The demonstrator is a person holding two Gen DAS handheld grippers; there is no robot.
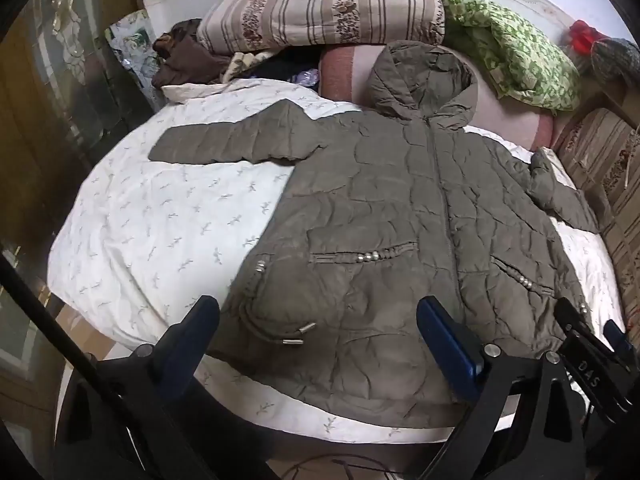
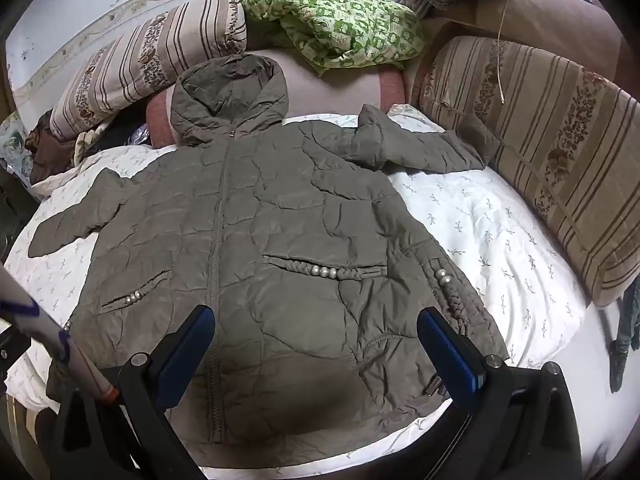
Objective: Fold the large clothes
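An olive quilted hooded jacket [image 1: 392, 208] [image 2: 256, 240] lies flat, front up and zipped, on a white printed bedspread [image 1: 160, 220] [image 2: 500, 240]. Its hood points to the far side. One sleeve stretches out to the left; the other is bent near the striped cushion on the right. My left gripper [image 1: 316, 320] hovers open above the jacket's hem on the left half, with nothing between its blue pads [image 1: 452, 344]. My right gripper [image 2: 316, 328] hangs open over the hem on the right half, also empty. The right gripper's body [image 1: 588, 356] shows at the lower right of the left wrist view.
Striped floral cushions [image 1: 320, 8] [image 2: 560, 152] line the far side and the right of the bed. A green patterned cloth [image 1: 512, 48] [image 2: 340, 24] and a brown garment [image 1: 180, 60] lie at the head. A pink bolster [image 1: 344, 72] sits under the hood.
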